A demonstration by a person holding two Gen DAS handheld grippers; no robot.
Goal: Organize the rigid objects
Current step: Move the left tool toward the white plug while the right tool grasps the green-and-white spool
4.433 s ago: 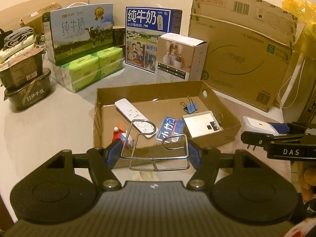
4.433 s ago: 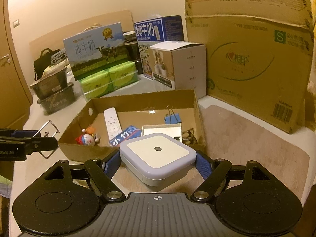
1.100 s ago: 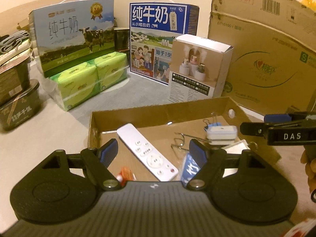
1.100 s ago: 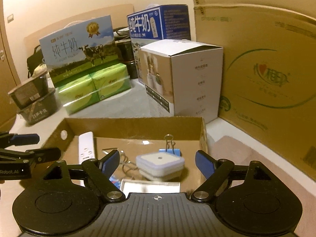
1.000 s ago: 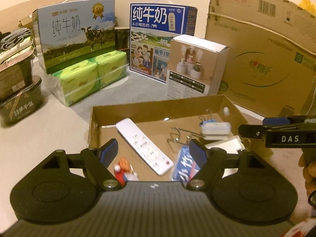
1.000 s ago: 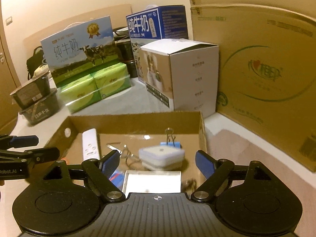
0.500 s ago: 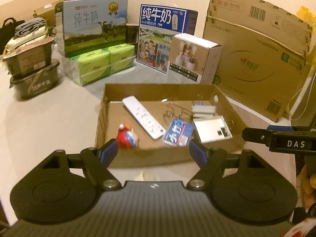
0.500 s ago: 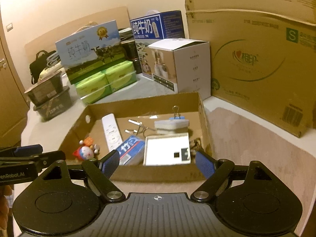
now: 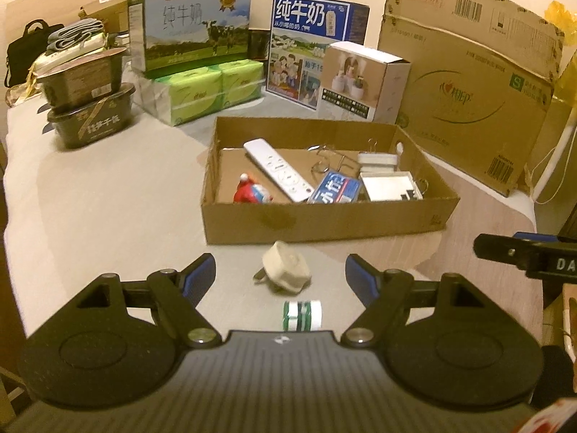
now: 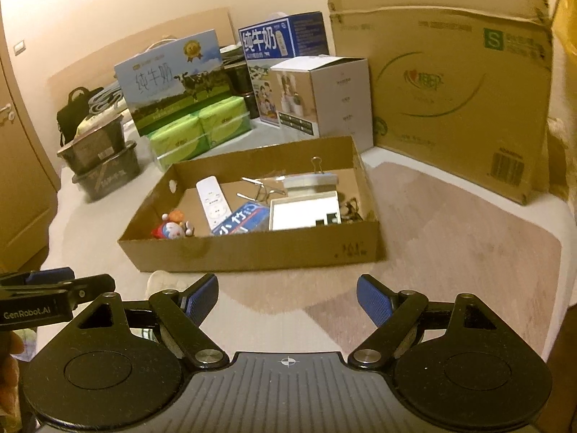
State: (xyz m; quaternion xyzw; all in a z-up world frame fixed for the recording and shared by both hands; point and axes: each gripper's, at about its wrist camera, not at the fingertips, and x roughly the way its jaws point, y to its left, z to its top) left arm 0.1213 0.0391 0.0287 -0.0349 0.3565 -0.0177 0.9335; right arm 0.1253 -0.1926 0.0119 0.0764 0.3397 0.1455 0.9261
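Observation:
A shallow cardboard tray (image 9: 324, 218) (image 10: 252, 250) holds a white remote (image 9: 277, 169), a small toy figure (image 9: 249, 193), a blue packet (image 9: 337, 189), a wire rack (image 9: 330, 160), a white night light (image 9: 377, 160) and a mirror-like box (image 9: 389, 187). In front of the tray lie a white plug adapter (image 9: 286, 270) and a green-and-white roll (image 9: 302, 315). My left gripper (image 9: 281, 276) is open and empty, straddling the adapter. My right gripper (image 10: 287, 297) is open and empty, in front of the tray.
Behind the tray stand milk cartons (image 9: 194, 25) (image 9: 313, 36), green tissue packs (image 9: 205, 90), a white product box (image 9: 364, 79) and a large cardboard box (image 9: 465, 83). Dark food tubs (image 9: 86, 101) are stacked at the far left.
Both grippers have pulled back from the tray, empty. The wire rack and night light, held 4.4 s ago, now lie in the tray. The adapter and roll have come into view.

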